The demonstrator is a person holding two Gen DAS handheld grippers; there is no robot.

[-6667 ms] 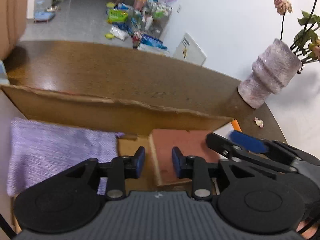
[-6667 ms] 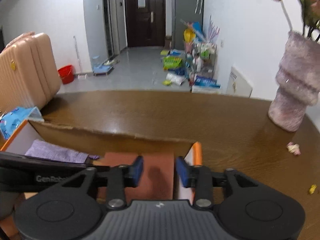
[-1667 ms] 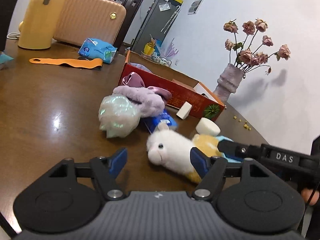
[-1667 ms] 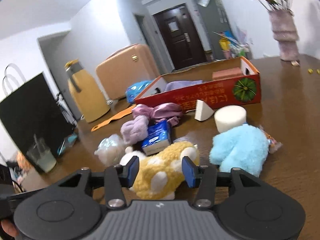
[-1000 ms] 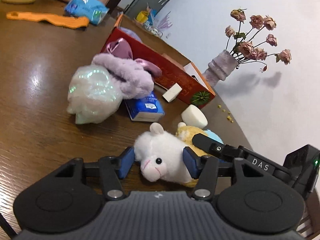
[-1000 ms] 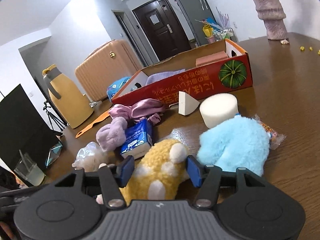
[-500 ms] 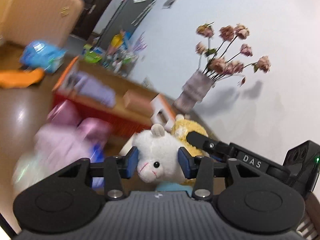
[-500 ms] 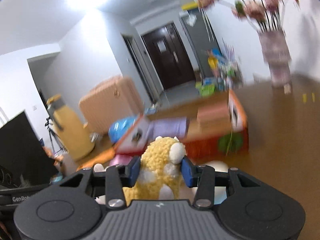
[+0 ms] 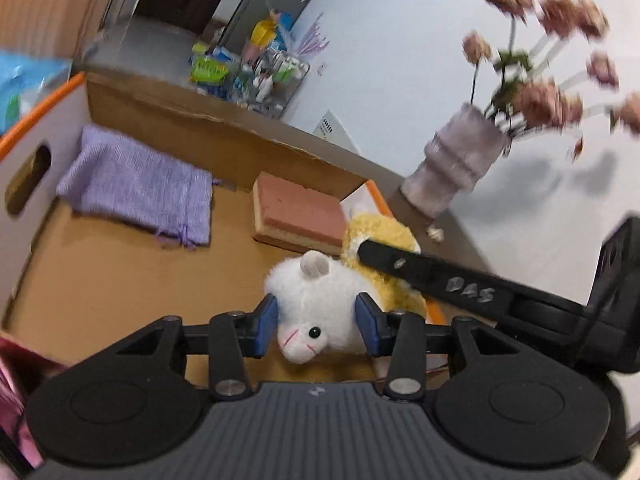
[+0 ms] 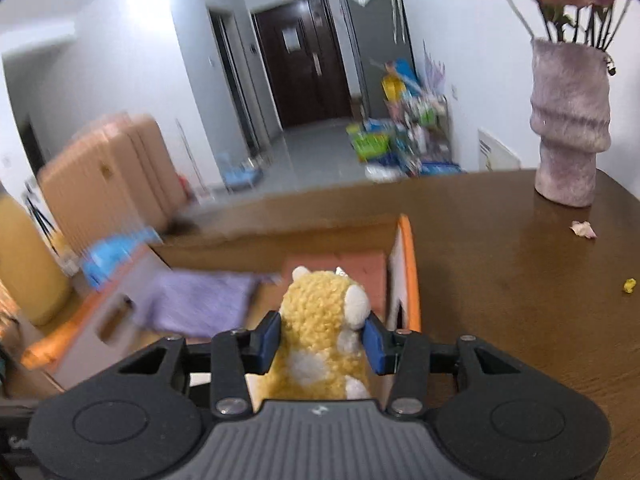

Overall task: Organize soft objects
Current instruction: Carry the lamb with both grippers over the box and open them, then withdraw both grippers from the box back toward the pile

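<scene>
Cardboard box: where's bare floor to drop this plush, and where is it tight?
Widest bare floor of the cardboard box lies in front of the purple pouch, left of the plush both grippers hold. A narrower strip runs between the pouch and the pink sponge. The right end, sponge against the orange-edged wall, is crowded.

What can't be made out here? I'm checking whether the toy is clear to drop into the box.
- Plush toy underside: hidden by the left gripper body, left wrist view.
- Box near wall: cut off by the frame's lower edge.
- Purple cloth and blue packet: motion-blurred, right wrist view.
- Box floor under the yellow body: hidden by the right gripper.
</scene>
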